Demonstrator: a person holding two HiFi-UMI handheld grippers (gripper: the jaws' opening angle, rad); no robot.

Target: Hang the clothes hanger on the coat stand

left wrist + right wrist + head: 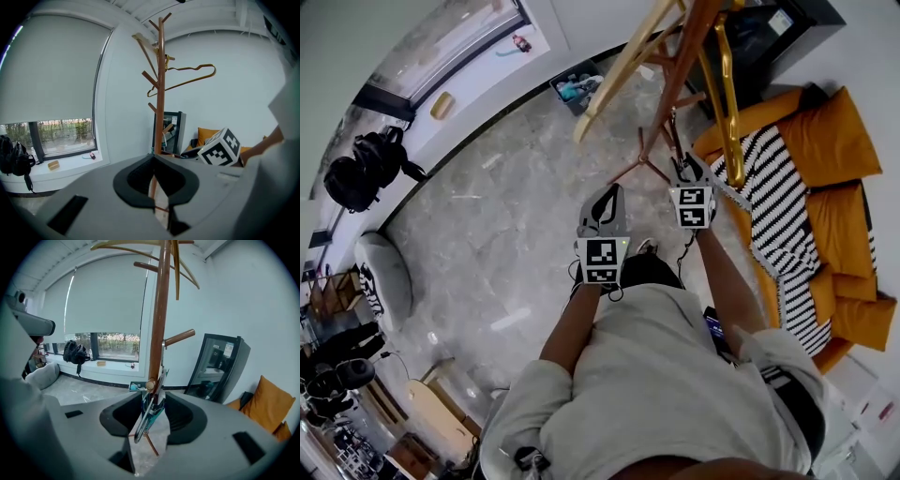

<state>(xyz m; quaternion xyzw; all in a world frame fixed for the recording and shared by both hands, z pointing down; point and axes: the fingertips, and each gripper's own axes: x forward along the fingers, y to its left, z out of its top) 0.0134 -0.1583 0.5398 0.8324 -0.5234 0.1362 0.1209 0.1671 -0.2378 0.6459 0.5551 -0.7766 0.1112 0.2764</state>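
Head view: gold clothes hanger hangs from a peg high on the wooden coat stand, which stands beside an orange sofa. The peg carries the hanger's weight and neither gripper touches it. Judgement: the hang step reads as done. Right gripper is raised, just beside the pole and below the hanger. Left gripper is lower, nearer the person's body and well apart from the stand, probably idle.

Left gripper view: aimed at the stand from a distance. Hanger is seen side-on, its hook over a peg and its bar tilted. Jaws are drawn together with nothing held; only floor and pole show through the slit.

Right gripper view: pole fills the centre, close up, with a bare peg to its right. Jaws are pinched on a thin teal strip, silver-edged and standing on edge in the slit; what it is cannot be told. Standing this close suits work at the pegs. The risk is nudging the pole on moving off.
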